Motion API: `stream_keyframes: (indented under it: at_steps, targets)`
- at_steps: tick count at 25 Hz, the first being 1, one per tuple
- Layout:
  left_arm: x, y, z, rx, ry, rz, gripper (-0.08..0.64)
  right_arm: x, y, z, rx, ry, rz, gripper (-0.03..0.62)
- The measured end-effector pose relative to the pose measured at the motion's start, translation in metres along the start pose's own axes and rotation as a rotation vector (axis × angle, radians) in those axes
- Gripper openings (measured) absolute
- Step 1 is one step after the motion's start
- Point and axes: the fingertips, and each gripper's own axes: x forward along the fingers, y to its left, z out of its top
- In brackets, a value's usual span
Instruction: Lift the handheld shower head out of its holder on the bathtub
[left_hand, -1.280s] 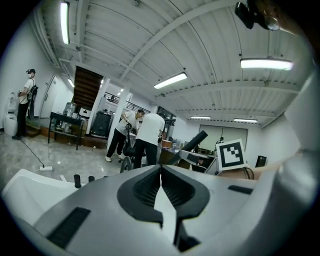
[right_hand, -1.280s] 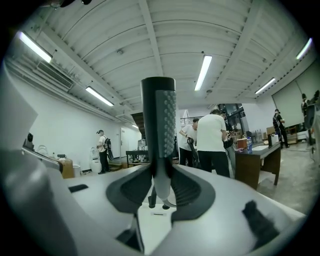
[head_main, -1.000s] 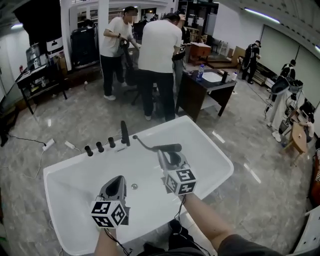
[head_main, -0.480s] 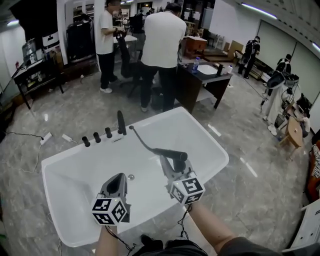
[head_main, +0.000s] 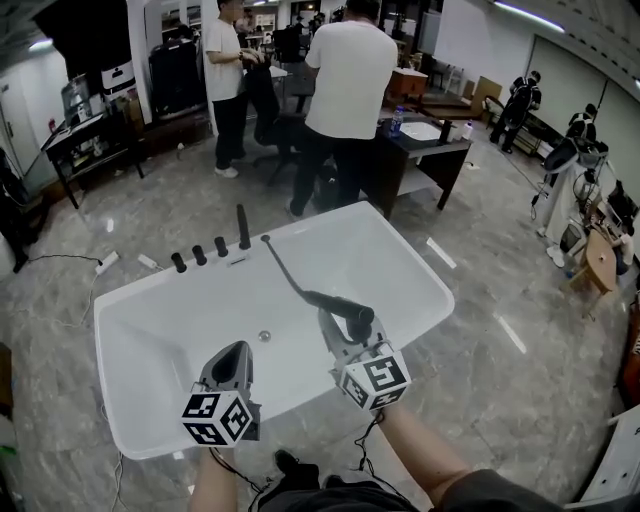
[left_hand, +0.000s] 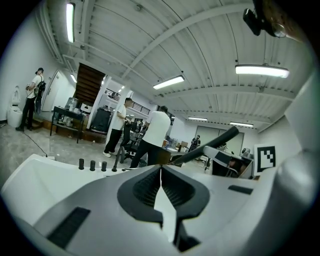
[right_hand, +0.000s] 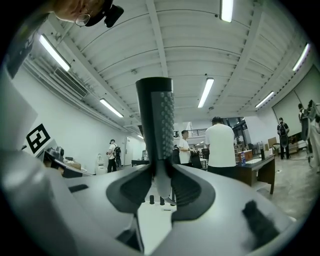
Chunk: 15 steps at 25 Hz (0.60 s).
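While the jaws of the right gripper (head_main: 338, 322) clamped the black stick-shaped handheld shower head (head_main: 352, 307) above the white rectangular bathtub (head_main: 400, 250), the left gripper (head_main: 236, 352), at its 9 o'clock, had its jaws together and empty.

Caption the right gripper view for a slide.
Right tongs clamped on the black shower head, bathtub taps and bystanders beyond.

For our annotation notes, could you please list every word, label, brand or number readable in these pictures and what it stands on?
No text can be read.
Cubes on the left gripper and right gripper: black-and-white square markers, no letters.
Bottle on the desk: label too small to read.
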Motion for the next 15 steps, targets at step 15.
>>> stream_keyframes:
  at_steps: [15]
  targets:
    - [-0.084, -0.097, -0.045, 0.006, -0.012, 0.004, 0.015, -0.140, 0.038, 0.007, -0.028, 0.003, 0.076, 0.130]
